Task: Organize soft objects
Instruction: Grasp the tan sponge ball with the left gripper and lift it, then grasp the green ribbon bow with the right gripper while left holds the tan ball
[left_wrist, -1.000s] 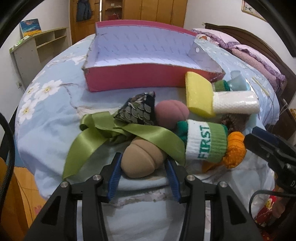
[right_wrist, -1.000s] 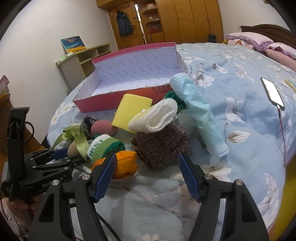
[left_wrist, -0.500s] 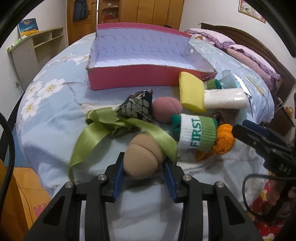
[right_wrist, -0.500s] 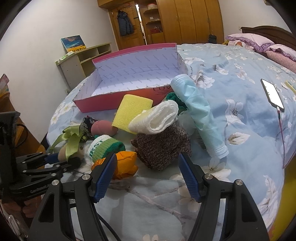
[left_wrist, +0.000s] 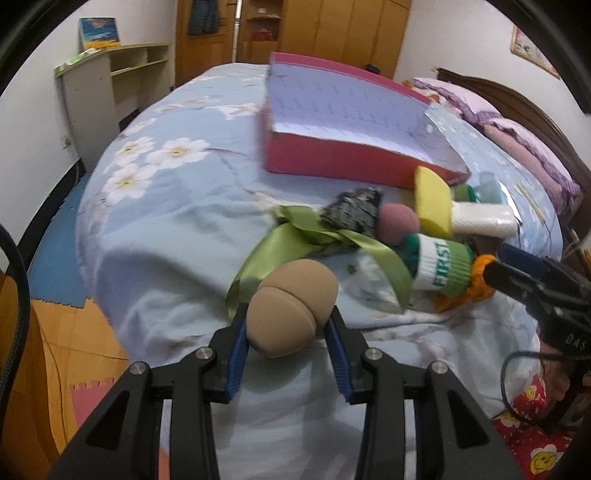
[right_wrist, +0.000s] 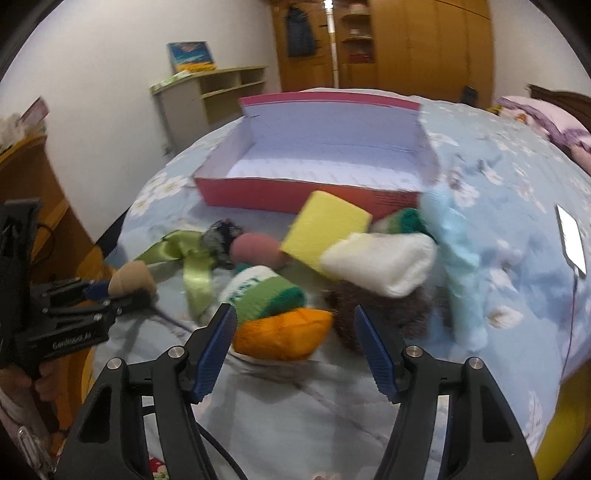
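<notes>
Left hand-held gripper (left_wrist: 286, 334) apparently lifted tan sponge (left_wrist: 291, 306)

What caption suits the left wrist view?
Left gripper shut on tan sponge, pink box beyond on the bed.

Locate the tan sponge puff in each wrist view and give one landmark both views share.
Left wrist: tan sponge puff at lower centre, clamped in the left gripper.
Right wrist: at the left edge, same grip.
Shared landmark: the pink box behind the pile.
</notes>
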